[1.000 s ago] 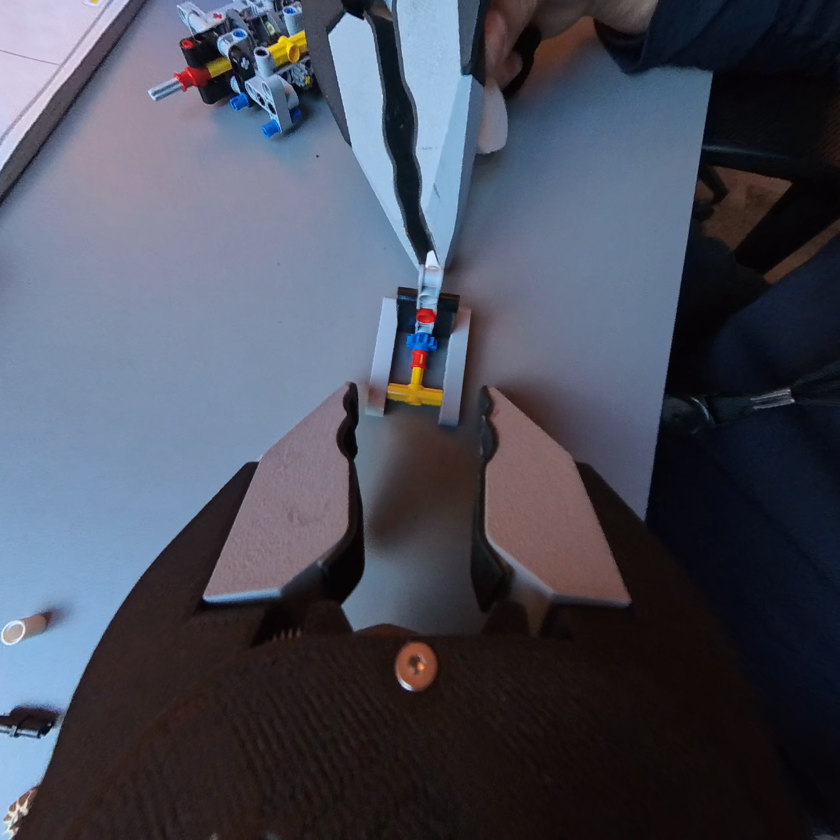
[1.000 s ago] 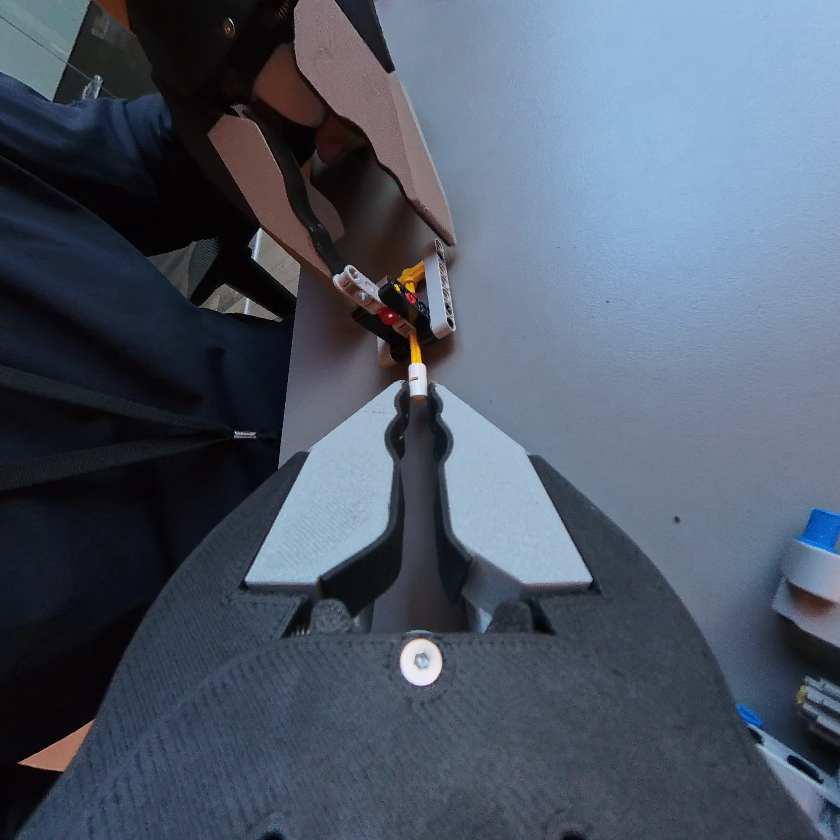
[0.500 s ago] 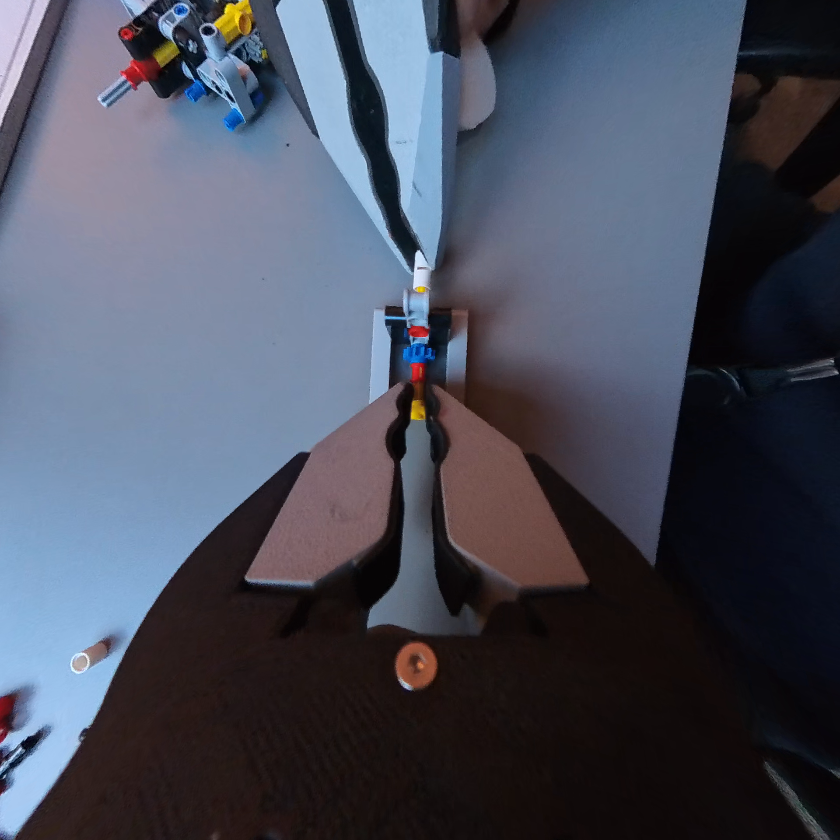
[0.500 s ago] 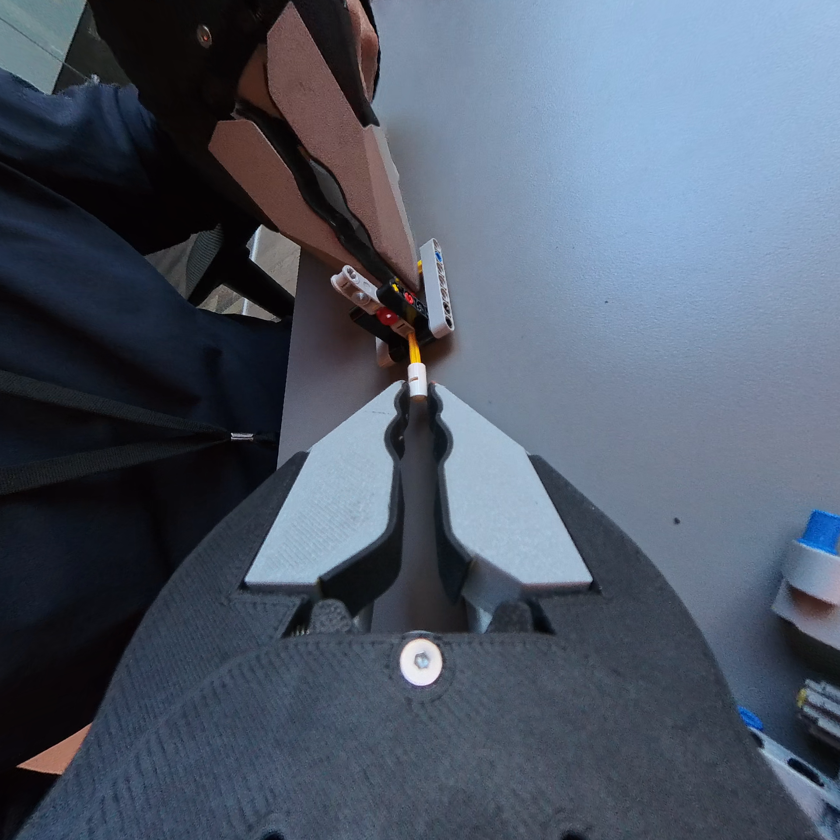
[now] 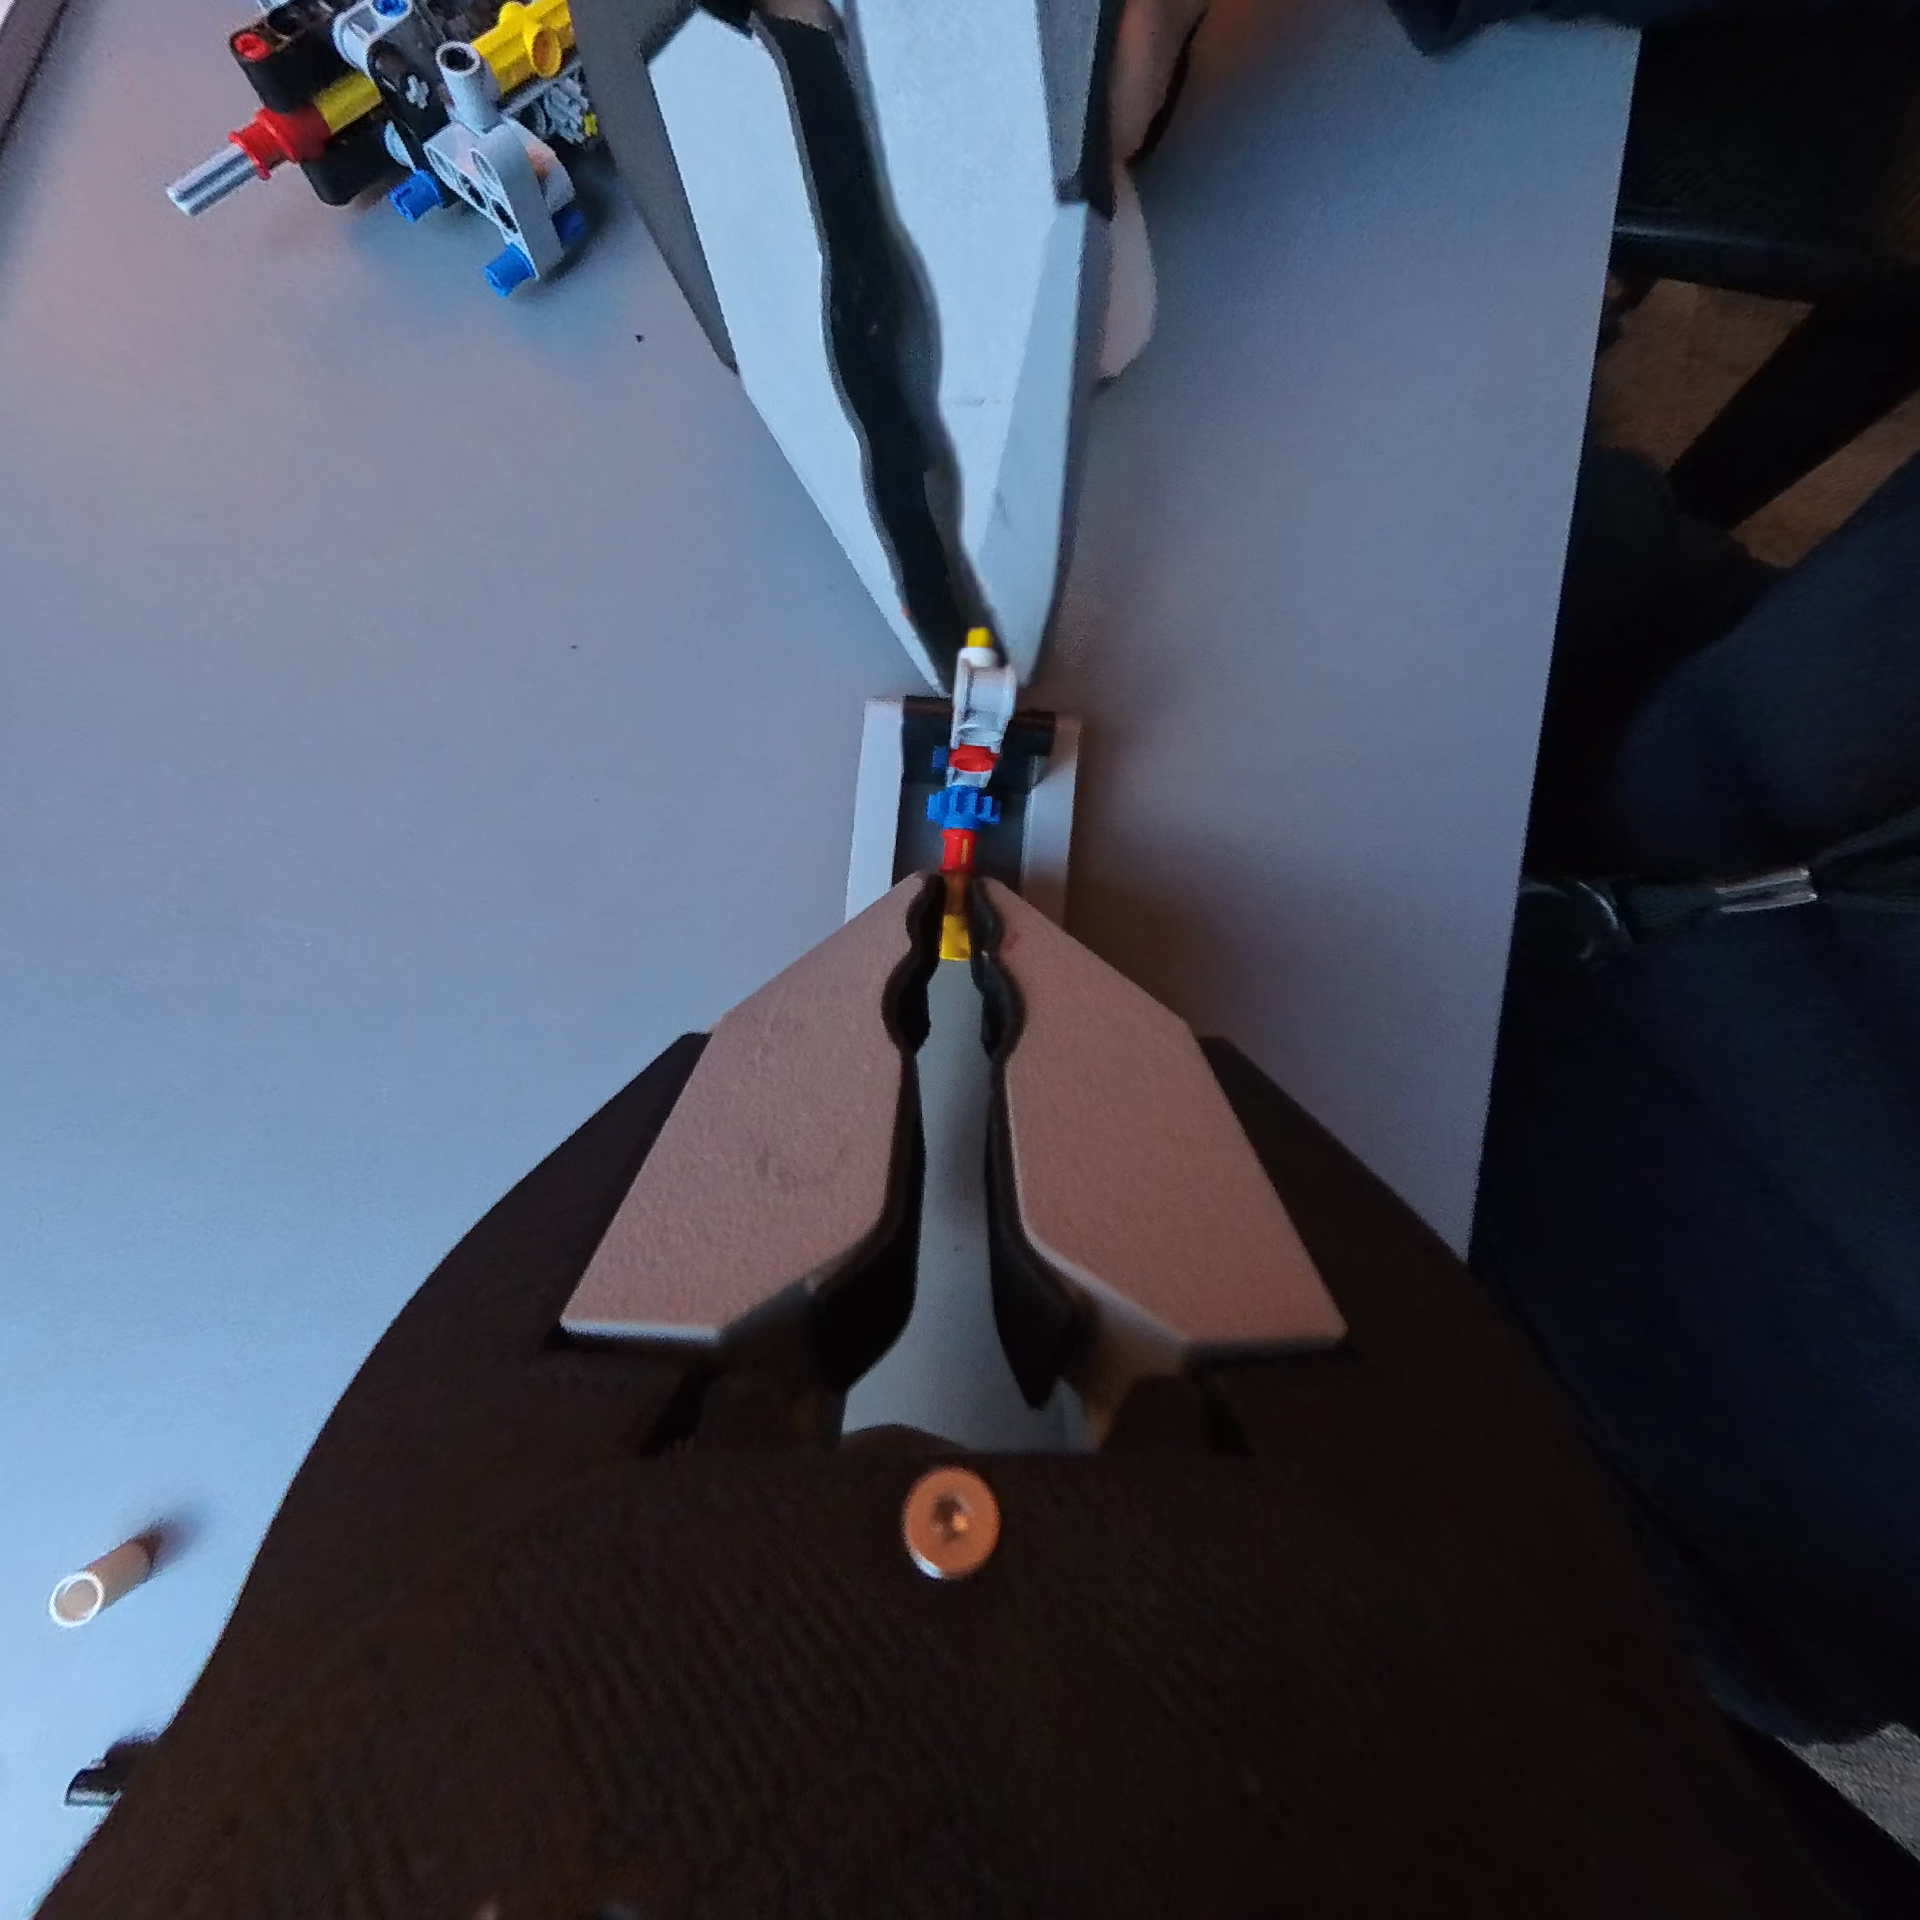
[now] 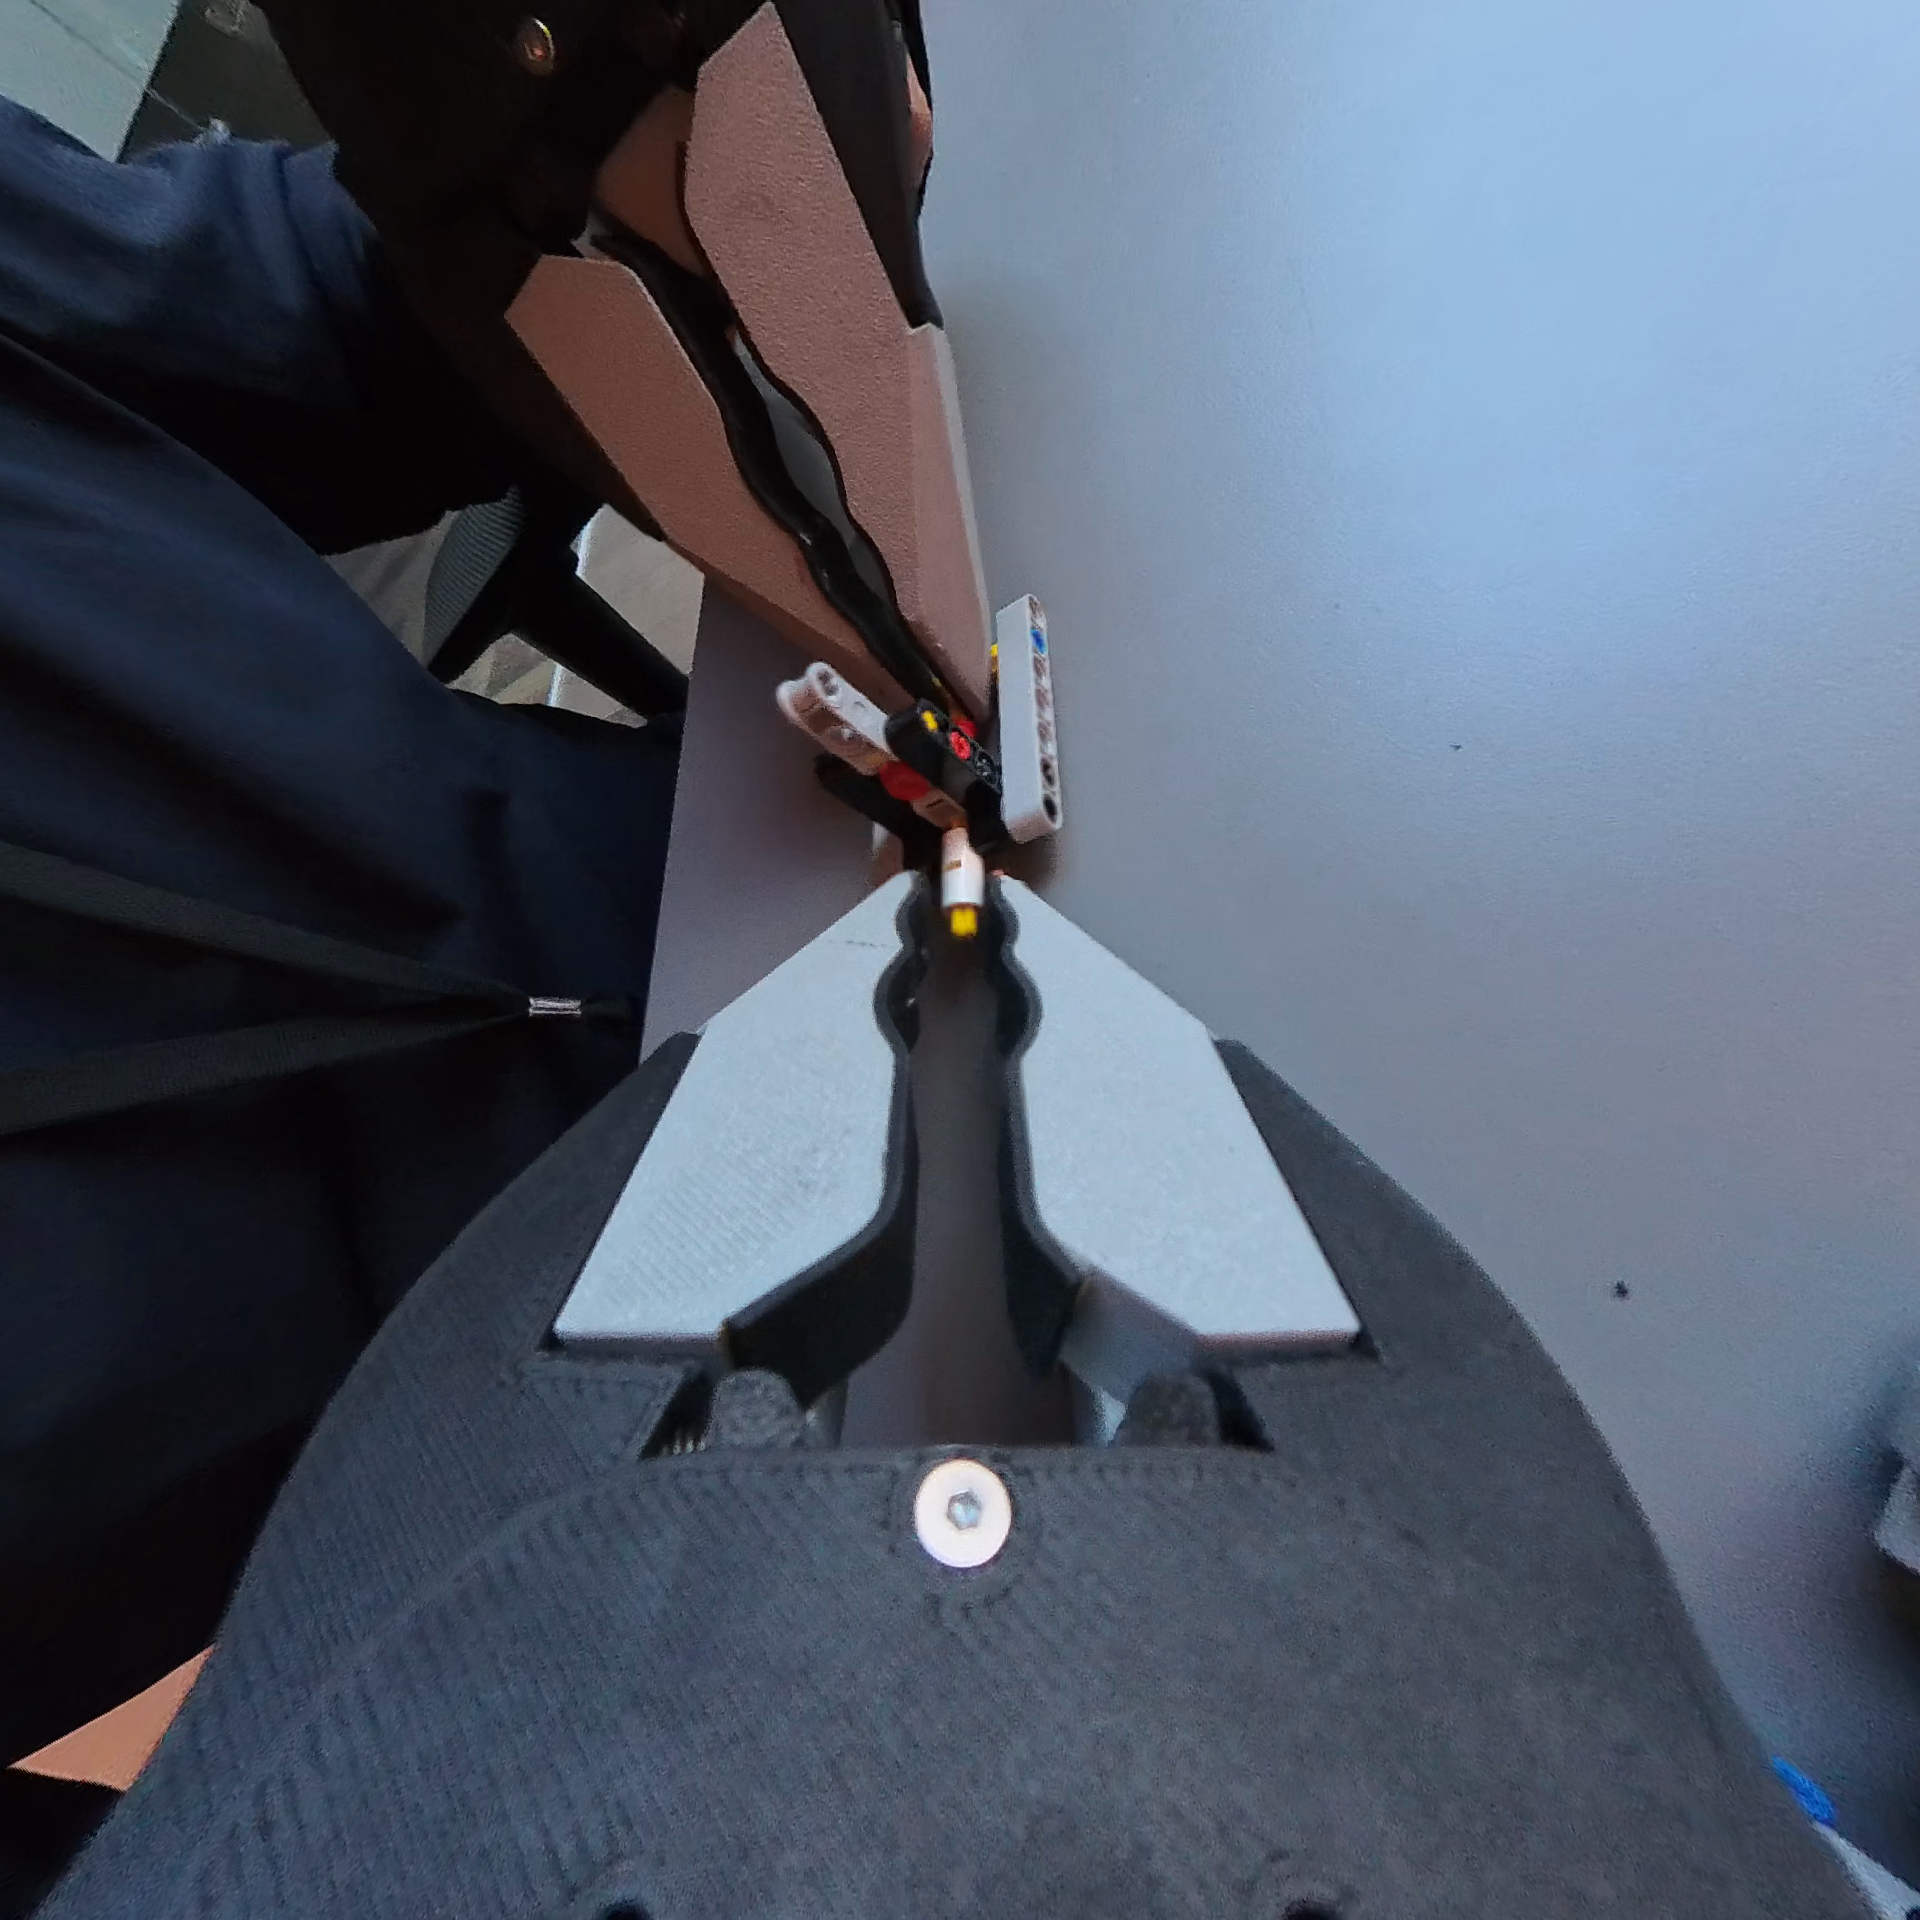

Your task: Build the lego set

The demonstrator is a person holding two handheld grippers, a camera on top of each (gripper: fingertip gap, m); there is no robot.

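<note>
Left wrist view: yellow axle (image 5: 954,932) between fingers (image 5: 831,1039).

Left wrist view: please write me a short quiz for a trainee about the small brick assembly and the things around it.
1. True or false: the left gripper is closed on the yellow end of the small brick assembly.
2. The gear on the assembly's axle is: A red, B blue, C green.
3. Fill in: in the left wrist view, the loose pale tube lies on the table to the ___ of the left gripper.

Key: 1 true; 2 B; 3 left.
</note>
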